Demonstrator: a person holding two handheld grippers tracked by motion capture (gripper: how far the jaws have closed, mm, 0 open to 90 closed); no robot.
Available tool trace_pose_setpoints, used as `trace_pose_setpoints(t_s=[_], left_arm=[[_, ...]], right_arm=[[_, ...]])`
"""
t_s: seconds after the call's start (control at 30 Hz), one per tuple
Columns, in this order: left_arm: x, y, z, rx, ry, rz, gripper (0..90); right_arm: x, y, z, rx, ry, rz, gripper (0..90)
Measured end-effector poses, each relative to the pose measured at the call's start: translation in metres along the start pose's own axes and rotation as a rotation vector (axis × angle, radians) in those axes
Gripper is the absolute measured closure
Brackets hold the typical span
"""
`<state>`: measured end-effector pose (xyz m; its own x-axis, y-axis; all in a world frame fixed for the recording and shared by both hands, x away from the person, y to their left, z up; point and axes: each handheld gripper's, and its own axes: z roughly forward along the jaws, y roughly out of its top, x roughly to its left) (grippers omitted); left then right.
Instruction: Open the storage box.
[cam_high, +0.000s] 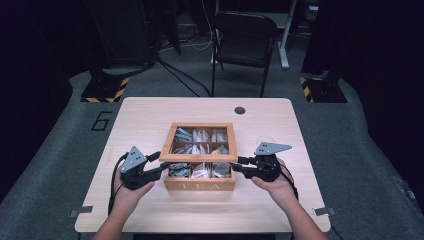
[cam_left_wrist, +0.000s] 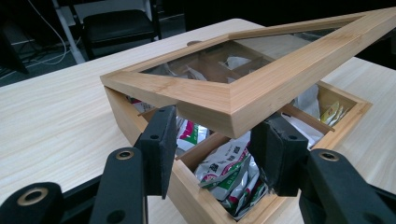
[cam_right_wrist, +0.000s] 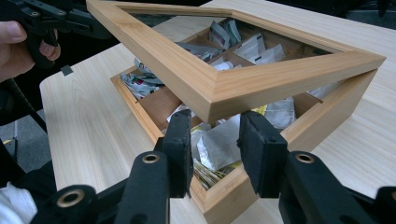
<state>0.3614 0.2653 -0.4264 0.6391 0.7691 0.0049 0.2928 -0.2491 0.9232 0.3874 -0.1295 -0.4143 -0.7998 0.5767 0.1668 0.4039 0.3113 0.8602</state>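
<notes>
A wooden tea box (cam_high: 200, 185) marked TEA stands at the middle of the table, its compartments full of tea bags (cam_high: 200, 136). Its glass-paned lid (cam_high: 198, 157) is tilted up at the front, hinged at the back. My left gripper (cam_high: 162, 163) is shut on the lid's front left corner (cam_left_wrist: 233, 100), pads on either side of it. My right gripper (cam_high: 239, 165) is shut on the front right corner (cam_right_wrist: 224, 86) in the same way. Under the raised lid I see packets in the front compartments (cam_left_wrist: 229, 175).
The light wooden table (cam_high: 150, 120) has bare room on both sides of the box and in front of it. A small dark disc (cam_high: 240, 110) sits near the far edge. A black folding chair (cam_high: 245, 37) stands beyond the table.
</notes>
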Motion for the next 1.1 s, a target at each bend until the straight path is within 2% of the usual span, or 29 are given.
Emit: trace_pose_setpoints(t_s=[0.07, 0.27, 0.43, 0.6, 0.7, 0.83, 0.93, 1.1], left_arm=[[0.0, 0.001, 0.0, 0.005, -0.003, 0.003, 51.3], [0.002, 0.007, -0.001, -0.003, -0.002, 0.001, 51.3], [0.004, 0.014, -0.001, -0.015, 0.006, 0.02, 51.3], [0.006, 0.02, -0.001, -0.005, 0.005, 0.041, 51.3], [0.007, 0.022, -0.001, -0.004, -0.002, 0.035, 51.3], [0.01, 0.026, 0.0, -0.019, -0.005, 0.022, 51.3], [0.012, 0.029, 0.0, -0.03, -0.016, 0.009, 51.3], [0.015, 0.035, 0.0, -0.031, -0.012, 0.029, 51.8]], right_arm=[[0.001, 0.001, 0.001, 0.002, 0.0, 0.008, 64.4], [0.001, 0.006, 0.002, 0.001, -0.009, -0.009, 64.2], [0.0, 0.013, 0.001, 0.002, -0.018, -0.02, 63.4], [-0.002, 0.018, 0.002, 0.011, -0.024, -0.029, 62.4], [-0.003, 0.019, 0.002, 0.009, -0.035, -0.019, 61.4], [-0.006, 0.022, 0.002, -0.001, -0.053, -0.04, 60.6], [-0.007, 0.026, 0.001, -0.004, -0.06, -0.031, 59.7], [-0.011, 0.032, 0.001, -0.004, -0.088, -0.051, 56.6]])
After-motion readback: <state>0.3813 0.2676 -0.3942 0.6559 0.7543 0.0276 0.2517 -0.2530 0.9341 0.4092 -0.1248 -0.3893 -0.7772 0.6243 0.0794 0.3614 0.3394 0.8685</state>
